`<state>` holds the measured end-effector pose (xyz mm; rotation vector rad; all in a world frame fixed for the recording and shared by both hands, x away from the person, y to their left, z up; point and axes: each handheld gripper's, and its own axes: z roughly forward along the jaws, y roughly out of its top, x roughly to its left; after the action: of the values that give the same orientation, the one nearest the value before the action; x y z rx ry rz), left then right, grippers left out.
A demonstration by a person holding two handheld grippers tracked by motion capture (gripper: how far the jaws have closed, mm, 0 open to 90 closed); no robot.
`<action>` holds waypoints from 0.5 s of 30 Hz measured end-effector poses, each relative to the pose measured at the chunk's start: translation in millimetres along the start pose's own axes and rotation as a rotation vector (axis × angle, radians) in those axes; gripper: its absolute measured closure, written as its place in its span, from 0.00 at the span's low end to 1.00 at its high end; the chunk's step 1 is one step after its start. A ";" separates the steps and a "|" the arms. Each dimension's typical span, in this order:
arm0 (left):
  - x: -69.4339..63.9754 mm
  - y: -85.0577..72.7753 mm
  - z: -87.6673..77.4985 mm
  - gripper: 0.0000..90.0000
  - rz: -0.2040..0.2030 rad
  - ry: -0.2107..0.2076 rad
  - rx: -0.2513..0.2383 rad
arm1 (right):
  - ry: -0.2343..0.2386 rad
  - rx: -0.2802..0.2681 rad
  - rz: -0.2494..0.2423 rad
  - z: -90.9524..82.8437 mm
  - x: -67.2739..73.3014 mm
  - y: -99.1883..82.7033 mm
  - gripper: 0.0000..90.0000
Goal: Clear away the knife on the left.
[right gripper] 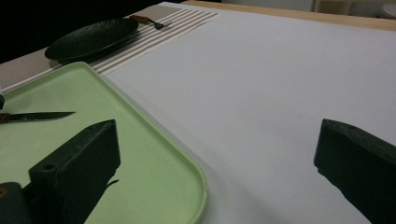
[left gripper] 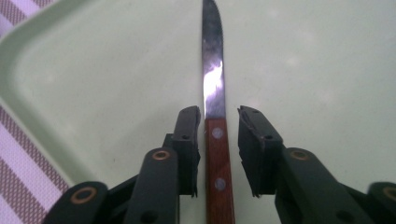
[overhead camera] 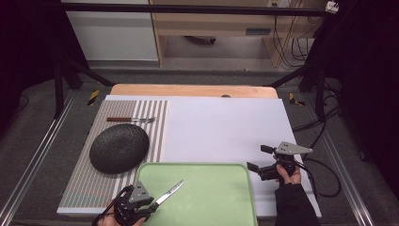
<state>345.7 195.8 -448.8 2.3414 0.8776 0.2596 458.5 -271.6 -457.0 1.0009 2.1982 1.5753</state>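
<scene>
- Knife [left gripper: 214,93] with a wooden riveted handle lies on the green tray [overhead camera: 221,207], near its left edge, blade pointing toward the tray's middle.
- Left gripper [left gripper: 218,135] straddles the handle; a gap shows beside each jaw, most plainly on the right, so the pads don't press on it. Reads as released, knife resting on the tray.
- Right gripper [overhead camera: 263,162] waits spread wide and empty over the white mat [overhead camera: 221,127], just right of the tray.
- Step, as I judge it: knife set down on the tray, or about to be gripped there; can't tell which.
- Next move needs either a straight pull-back clear of the handle, or a square squeeze on it.
- Fork [overhead camera: 131,120] and dark plate [overhead camera: 119,148] sit on the striped placemat [overhead camera: 94,183].
- No brands, labels or readable writing.
</scene>
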 end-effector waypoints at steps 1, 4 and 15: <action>0.0 0.0 0.0 0.81 0.000 0.000 0.000 | -0.001 -0.001 -0.001 0.0 -0.1 0.0 0.01; 0.7 0.7 -0.5 0.89 0.010 -0.019 -0.034 | -0.002 0.000 -0.001 0.0 -0.1 0.1 0.01; -7.4 3.5 11.7 1.00 0.079 -0.069 -0.020 | -0.003 0.000 0.000 -0.1 -0.1 0.1 0.01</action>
<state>346.4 183.2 -455.7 2.3547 0.7476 0.2170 458.6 -271.7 -456.9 1.0021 2.1970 1.5723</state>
